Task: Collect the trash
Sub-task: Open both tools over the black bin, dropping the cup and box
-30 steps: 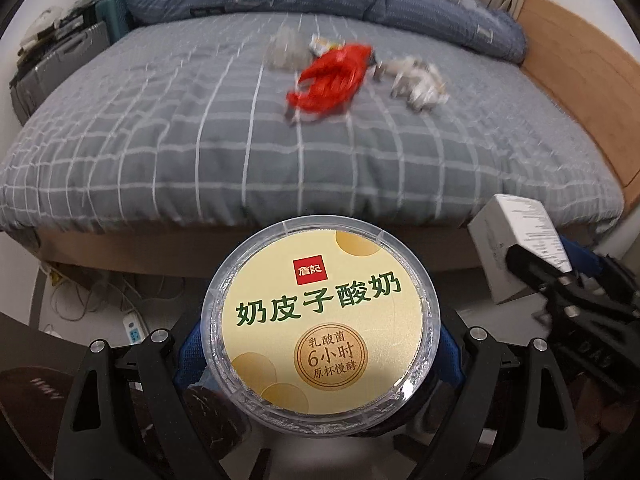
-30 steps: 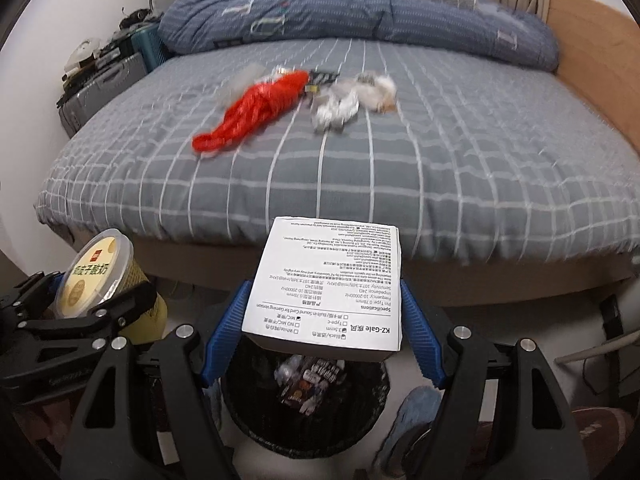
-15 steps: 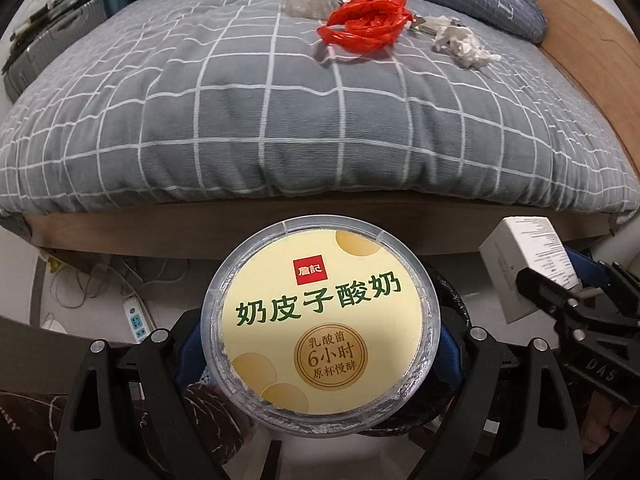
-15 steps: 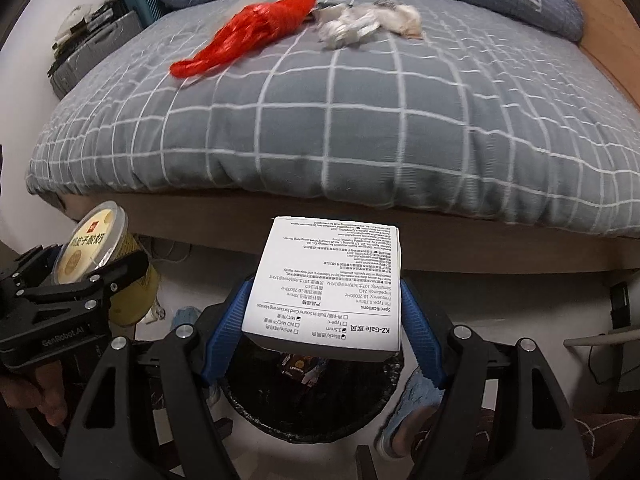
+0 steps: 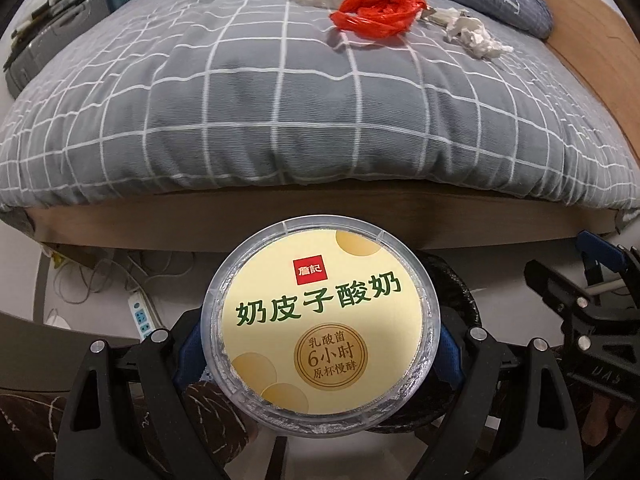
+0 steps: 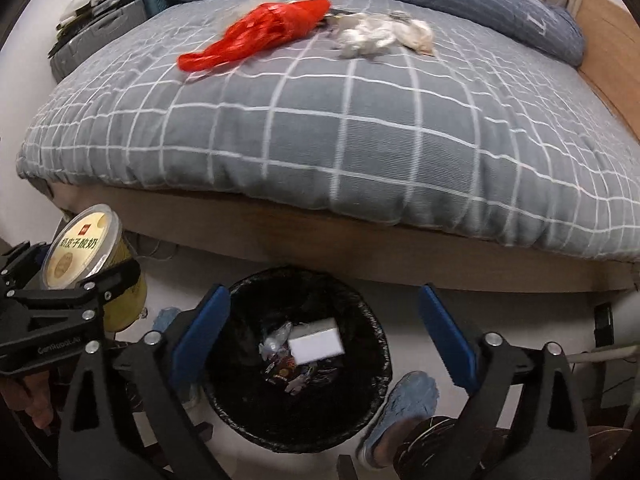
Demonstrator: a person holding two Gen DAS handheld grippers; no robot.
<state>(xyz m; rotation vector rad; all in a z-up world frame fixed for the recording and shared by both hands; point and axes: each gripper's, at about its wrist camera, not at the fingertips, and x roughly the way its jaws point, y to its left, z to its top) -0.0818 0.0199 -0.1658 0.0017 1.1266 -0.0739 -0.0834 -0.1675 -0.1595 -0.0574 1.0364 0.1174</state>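
Black plastic lined the round bin (image 6: 298,356) that stood on the floor under my right gripper (image 6: 320,332), near the foot of the grey checked bed (image 6: 360,128). That gripper's jaws had just been opening, and they stood wide apart with nothing between them; the white rectangular cardboard box (image 6: 316,345) they had carried now lay flat inside the bin on a few crumpled wrappers. By my judgement one piece of trash was done with. My left gripper (image 5: 320,344) was clamped on the round clear-lidded yoghurt tub with a yellow label (image 5: 320,320), lid up, left of the bin mouth. Far off on the bed lay a crumpled red plastic bag (image 6: 260,32) with wadded white tissue (image 6: 380,36) to its right.
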